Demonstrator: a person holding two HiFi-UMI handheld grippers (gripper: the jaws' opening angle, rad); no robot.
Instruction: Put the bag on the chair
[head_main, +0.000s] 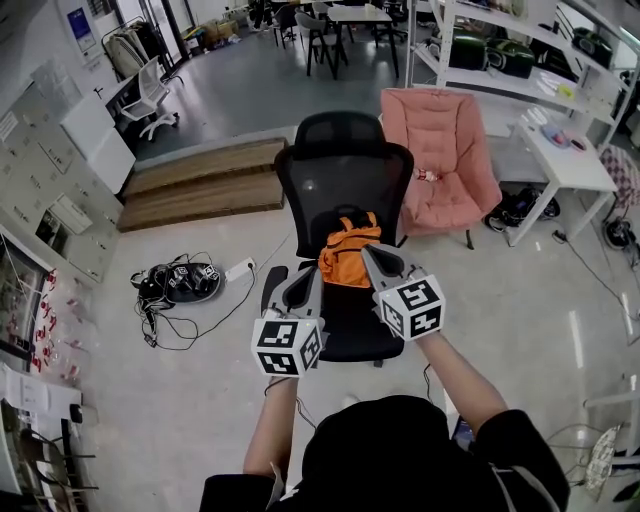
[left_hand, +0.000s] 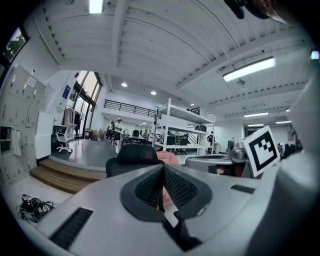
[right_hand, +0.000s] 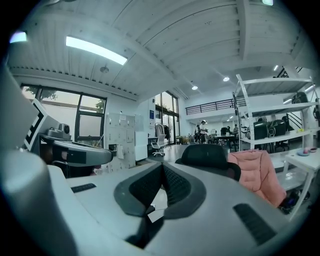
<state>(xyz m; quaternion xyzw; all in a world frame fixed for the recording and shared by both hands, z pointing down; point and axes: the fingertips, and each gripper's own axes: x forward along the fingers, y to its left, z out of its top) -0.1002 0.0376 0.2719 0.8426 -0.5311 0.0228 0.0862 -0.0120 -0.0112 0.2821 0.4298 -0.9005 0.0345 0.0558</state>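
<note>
Left gripper (head_main: 319, 270) has its fingers pressed together, a sliver of orange in their seam; just right, the orange bag (head_main: 348, 255) is between both grippers over the black chair (head_main: 345, 175) seat; right gripper (head_main: 367, 250) fingers closed tight beside it

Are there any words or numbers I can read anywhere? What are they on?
No words or numbers are readable.
Blue wall poster: too small to read.
Papers on the lockers: too blurred.
Marker cubes: black square patterns only, no letters.
</note>
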